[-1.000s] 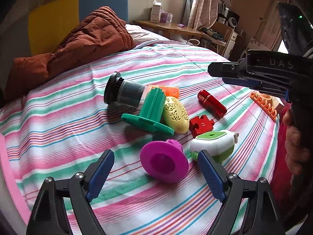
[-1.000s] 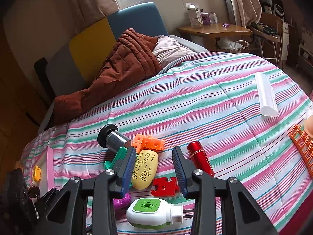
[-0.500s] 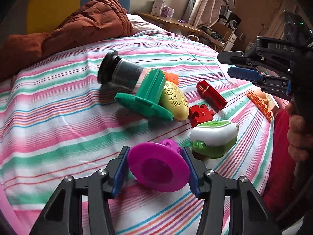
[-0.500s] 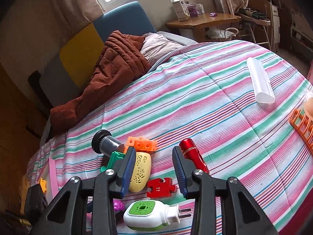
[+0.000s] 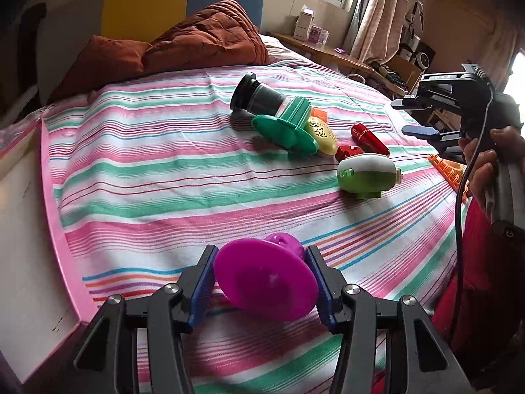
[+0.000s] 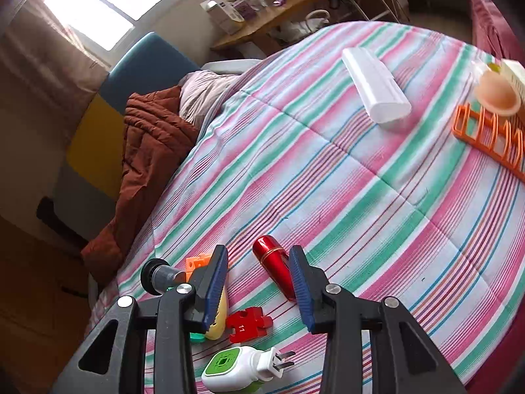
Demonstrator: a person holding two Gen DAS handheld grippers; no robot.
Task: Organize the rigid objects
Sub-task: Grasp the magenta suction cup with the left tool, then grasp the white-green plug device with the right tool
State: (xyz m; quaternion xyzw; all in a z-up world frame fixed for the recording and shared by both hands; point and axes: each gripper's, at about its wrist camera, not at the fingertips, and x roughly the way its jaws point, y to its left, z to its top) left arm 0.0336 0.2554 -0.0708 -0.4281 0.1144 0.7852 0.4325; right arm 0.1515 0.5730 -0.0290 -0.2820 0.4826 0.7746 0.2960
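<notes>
left gripper (image 5: 261, 282) clamps a glossy magenta plastic funnel-shaped disc (image 5: 265, 282) near the striped quilt's (image 5: 164, 180) front edge; right gripper (image 6: 259, 282) gapes empty.

The red puzzle piece (image 6: 250, 324) lying on the striped bedspread (image 6: 328, 180) bears the number "11" in small white figures, seen through the right wrist camera. In the left wrist view, the top bar of the right claw (image 5: 423, 116) carries pale lettering, but it is too small and blurred to make out. The boxes (image 6: 226, 13) on the far wooden desk (image 6: 272, 26) show printing that cannot be read either.
</notes>
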